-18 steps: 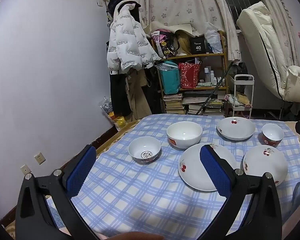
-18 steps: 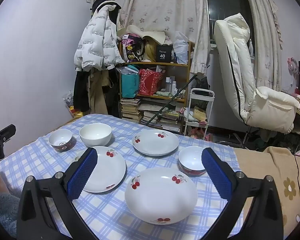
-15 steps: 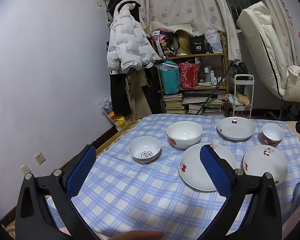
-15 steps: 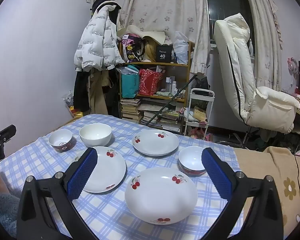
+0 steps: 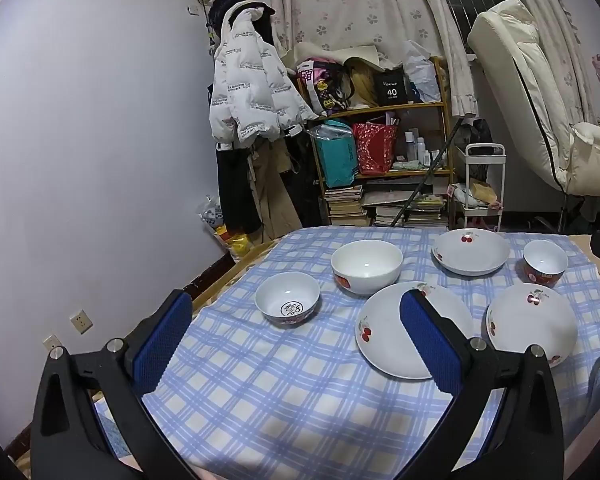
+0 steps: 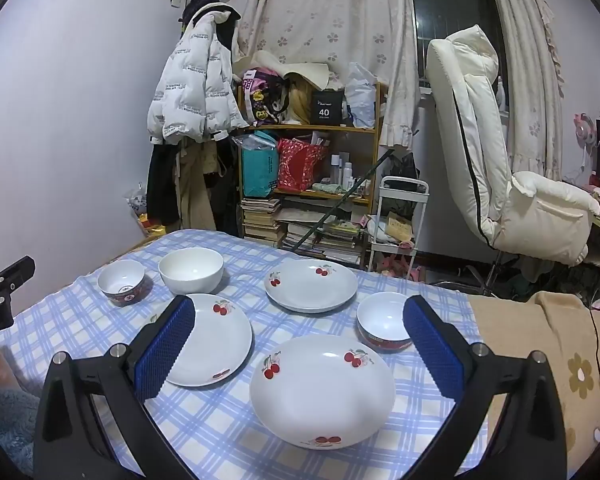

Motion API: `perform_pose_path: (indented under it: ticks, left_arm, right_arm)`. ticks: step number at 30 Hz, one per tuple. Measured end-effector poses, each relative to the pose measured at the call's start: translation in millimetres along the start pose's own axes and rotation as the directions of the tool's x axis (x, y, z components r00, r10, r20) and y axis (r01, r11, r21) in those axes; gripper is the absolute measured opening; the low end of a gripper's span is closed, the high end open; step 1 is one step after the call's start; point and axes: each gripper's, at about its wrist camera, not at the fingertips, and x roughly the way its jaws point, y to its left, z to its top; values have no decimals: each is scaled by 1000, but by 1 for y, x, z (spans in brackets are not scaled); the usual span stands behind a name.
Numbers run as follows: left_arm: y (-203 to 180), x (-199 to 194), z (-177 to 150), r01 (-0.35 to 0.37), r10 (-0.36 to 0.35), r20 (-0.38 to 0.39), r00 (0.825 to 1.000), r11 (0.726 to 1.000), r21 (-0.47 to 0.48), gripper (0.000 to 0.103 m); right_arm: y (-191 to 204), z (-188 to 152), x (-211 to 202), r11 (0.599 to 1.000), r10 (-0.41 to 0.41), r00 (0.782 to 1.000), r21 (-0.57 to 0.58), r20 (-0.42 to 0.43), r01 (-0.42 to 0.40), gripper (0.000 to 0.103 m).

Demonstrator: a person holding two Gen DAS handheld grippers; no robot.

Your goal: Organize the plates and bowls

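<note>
Three white cherry plates and three bowls sit on a blue checked cloth. In the left wrist view: a small bowl, a big white bowl, a flat plate, a far plate, a red-sided bowl, a near right plate. In the right wrist view: the near plate, the flat plate, the far plate, the red-sided bowl, the big bowl, the small bowl. My left gripper and right gripper are open, empty, above the cloth's near side.
A cluttered wooden shelf and a hanging white jacket stand behind the table. A white trolley and a cream recliner chair are at the back right. A brown flowered blanket lies right of the cloth.
</note>
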Motion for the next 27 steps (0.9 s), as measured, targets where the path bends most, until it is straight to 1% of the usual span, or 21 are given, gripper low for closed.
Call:
perform_pose_path:
  ticks: [13, 16, 27]
  left_arm:
    - [-2, 3, -1, 0, 0, -1, 1000, 1000, 1, 102]
    - [0, 6, -7, 3, -3, -5, 1000, 1000, -7, 102]
    - [0, 8, -5, 1, -1, -7, 1000, 1000, -5, 102]
  right_arm:
    - [0, 0, 1, 1000, 1, 1000, 3, -1, -1, 103]
    - [0, 0, 1, 1000, 0, 1000, 3, -1, 0, 103]
    - [1, 0, 1, 1000, -1, 1000, 4, -4, 1, 103]
